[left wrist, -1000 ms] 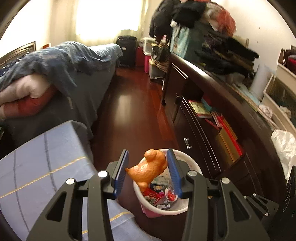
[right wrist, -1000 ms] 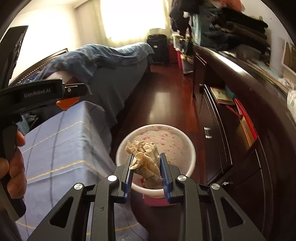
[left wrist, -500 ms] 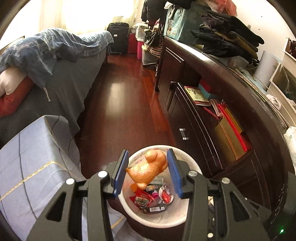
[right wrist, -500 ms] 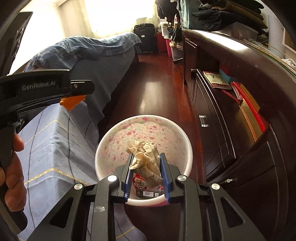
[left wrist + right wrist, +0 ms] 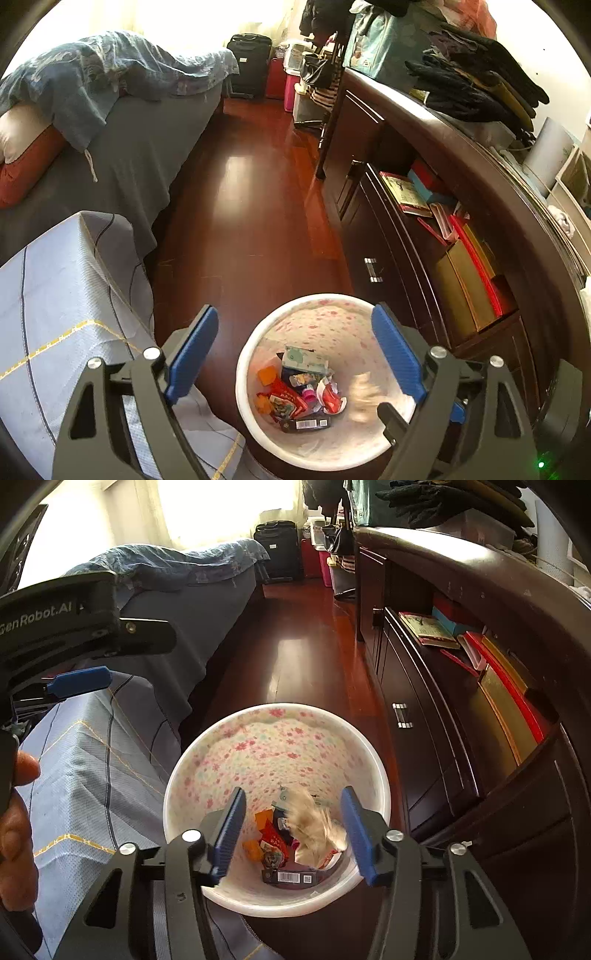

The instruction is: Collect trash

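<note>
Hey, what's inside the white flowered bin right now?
The bin holds red snack wrappers, orange peel scraps, a green-white carton, a barcoded black box and blurred crumpled paper dropping in. Whatever lies beneath them is covered.

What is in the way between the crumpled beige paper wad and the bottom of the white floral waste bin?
Nothing visible. The crumpled beige paper wad is blurred between the right gripper's opening jaws, untouched by either pad, directly above wrappers inside the white floral waste bin.

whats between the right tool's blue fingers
A blurred crumpled paper wad, loose as the tool opens, over the trash bin; right wrist view.
</note>
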Available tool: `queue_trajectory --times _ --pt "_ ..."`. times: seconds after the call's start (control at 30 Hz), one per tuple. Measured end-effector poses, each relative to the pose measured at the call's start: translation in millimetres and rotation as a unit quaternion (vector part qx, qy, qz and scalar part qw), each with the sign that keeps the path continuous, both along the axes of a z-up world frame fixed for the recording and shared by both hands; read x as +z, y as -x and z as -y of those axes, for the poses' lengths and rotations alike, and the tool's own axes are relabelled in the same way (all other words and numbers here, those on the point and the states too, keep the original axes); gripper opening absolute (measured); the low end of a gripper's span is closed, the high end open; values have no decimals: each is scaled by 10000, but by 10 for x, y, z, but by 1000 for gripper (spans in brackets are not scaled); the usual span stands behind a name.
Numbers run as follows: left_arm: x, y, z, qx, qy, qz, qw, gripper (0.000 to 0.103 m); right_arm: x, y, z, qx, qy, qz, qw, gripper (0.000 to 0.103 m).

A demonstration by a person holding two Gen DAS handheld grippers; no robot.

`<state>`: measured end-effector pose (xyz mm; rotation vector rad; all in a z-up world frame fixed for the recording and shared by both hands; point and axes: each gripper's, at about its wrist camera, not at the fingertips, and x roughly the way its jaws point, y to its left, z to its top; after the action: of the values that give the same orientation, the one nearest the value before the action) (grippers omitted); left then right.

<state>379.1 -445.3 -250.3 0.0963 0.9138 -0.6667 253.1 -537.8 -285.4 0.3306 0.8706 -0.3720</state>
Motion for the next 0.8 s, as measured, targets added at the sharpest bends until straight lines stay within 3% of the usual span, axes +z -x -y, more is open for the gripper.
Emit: queue_trajectory --times 0.8 --pt "327 166 -157 61 83 174 9998 89 231 93 -148 10 1 3 10000 69"
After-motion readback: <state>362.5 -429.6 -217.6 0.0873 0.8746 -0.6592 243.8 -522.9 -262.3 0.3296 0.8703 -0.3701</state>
